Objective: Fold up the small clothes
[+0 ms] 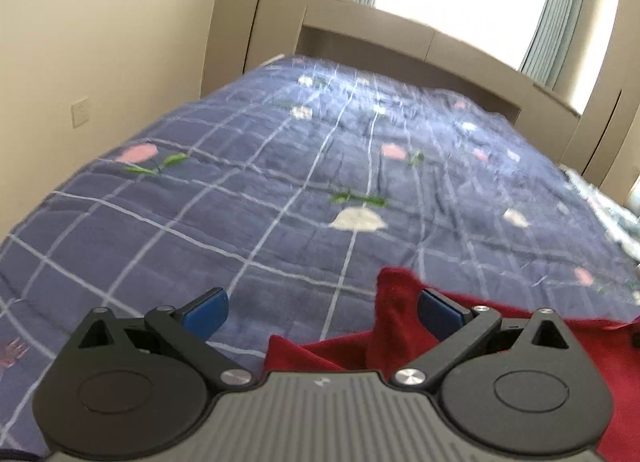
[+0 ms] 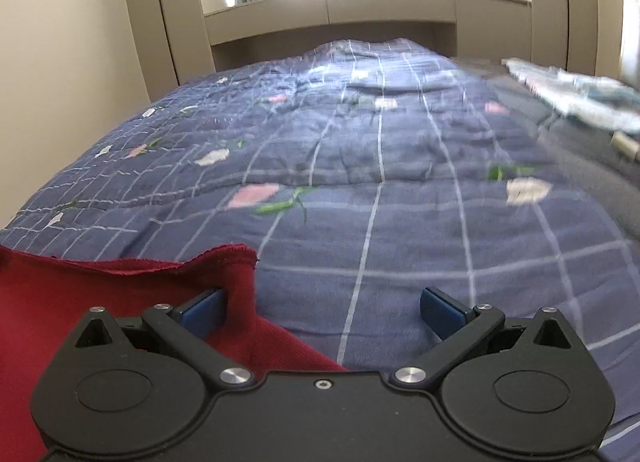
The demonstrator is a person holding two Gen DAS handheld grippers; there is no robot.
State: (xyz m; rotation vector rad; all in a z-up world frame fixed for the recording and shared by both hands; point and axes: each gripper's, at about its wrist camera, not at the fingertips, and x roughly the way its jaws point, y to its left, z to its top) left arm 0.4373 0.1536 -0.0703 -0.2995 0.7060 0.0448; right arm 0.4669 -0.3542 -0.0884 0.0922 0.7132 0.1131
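A dark red garment (image 1: 392,326) lies on the blue checked bedspread (image 1: 280,189). In the left wrist view my left gripper (image 1: 322,312) is open, and a raised corner of the red cloth stands just inside its right blue finger (image 1: 438,314). In the right wrist view the red garment (image 2: 120,286) spreads to the left, and its hemmed corner hangs against the left blue finger (image 2: 202,310) of my open right gripper (image 2: 322,310). Neither gripper pinches the cloth.
The bedspread (image 2: 400,221) runs far ahead to a beige headboard shelf (image 2: 332,9) under a bright window. A pale patterned cloth (image 2: 576,93) lies at the bed's far right edge. A beige wall (image 1: 100,41) with a socket stands on the left.
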